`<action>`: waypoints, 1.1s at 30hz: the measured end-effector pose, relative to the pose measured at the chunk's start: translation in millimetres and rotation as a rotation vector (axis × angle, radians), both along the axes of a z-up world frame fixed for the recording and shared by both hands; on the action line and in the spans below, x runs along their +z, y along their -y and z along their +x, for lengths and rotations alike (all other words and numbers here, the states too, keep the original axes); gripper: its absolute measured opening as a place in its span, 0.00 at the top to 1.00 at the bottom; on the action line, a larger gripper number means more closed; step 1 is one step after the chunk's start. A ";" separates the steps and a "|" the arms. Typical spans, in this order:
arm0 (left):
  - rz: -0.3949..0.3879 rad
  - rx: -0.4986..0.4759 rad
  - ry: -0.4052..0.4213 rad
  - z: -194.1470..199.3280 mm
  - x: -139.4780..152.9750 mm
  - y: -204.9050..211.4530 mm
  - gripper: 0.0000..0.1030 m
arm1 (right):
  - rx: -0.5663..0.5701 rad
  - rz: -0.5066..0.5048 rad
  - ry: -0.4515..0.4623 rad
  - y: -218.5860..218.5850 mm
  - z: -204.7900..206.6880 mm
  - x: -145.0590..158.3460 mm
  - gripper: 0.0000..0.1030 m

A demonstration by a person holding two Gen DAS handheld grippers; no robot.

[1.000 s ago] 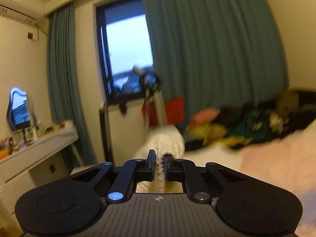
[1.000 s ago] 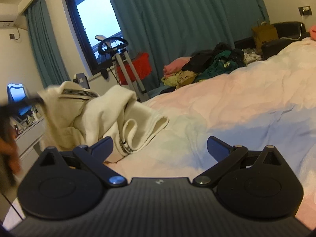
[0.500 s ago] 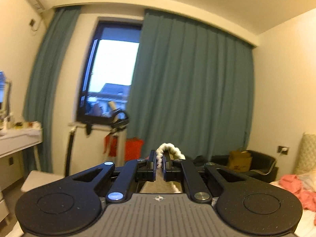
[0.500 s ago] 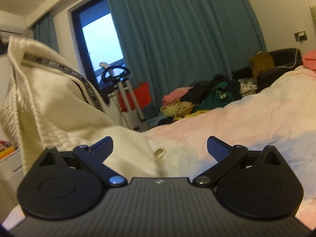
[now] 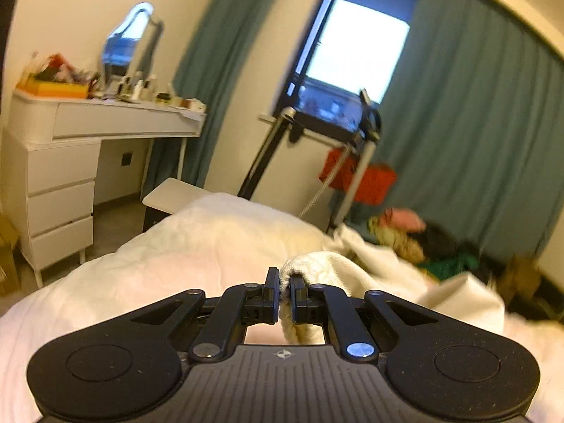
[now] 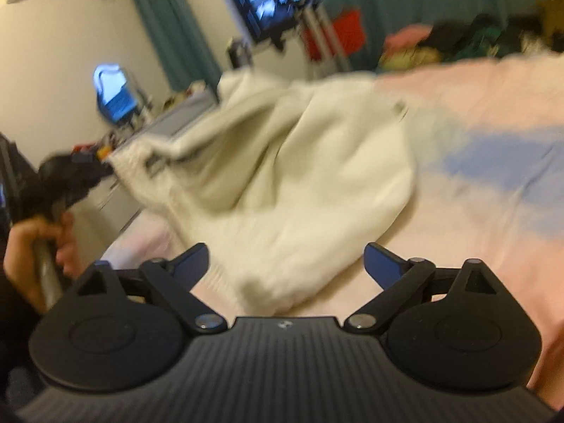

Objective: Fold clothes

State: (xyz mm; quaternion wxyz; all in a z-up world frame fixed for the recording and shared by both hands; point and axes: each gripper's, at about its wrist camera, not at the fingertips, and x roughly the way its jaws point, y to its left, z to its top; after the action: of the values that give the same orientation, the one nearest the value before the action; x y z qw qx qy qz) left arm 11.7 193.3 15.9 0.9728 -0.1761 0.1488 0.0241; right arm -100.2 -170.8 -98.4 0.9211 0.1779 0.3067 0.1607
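Cream knit garment sprawls on the bed, one ribbed edge pinched in the left gripper, its bulk just ahead of the wide-spread, empty right gripper.

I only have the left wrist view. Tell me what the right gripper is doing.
Observer: The right gripper is open and holds nothing; its fingers hang apart above the cream garment.
Operator: Report where the garment lies.
Observer: Most of it is heaped on the pink and blue bedsheet; one edge is lifted toward the left gripper.
Operator: Confirm my grip from that side.
Observer: Blurred, but the cream edge runs right up to the left gripper, which a bare hand holds by its handle.
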 end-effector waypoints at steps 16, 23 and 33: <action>0.087 0.074 0.000 27.7 8.0 -36.0 0.94 | 0.191 -0.086 -0.022 -77.7 20.5 -37.3 0.30; 0.096 0.065 -0.069 51.7 -6.9 -42.3 0.93 | 0.148 -0.221 -0.018 -96.3 24.9 -31.0 0.30; 0.003 -0.036 -0.176 38.1 -22.1 -65.5 0.92 | -0.205 -0.170 0.157 -35.1 -13.1 40.5 0.47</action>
State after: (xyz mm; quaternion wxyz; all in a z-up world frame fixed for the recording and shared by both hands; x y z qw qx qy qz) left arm 49.8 258.9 -6.2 0.9565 -0.1692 0.2368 0.0221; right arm -113.3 -135.7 -57.9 0.9655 0.1167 0.2265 0.0530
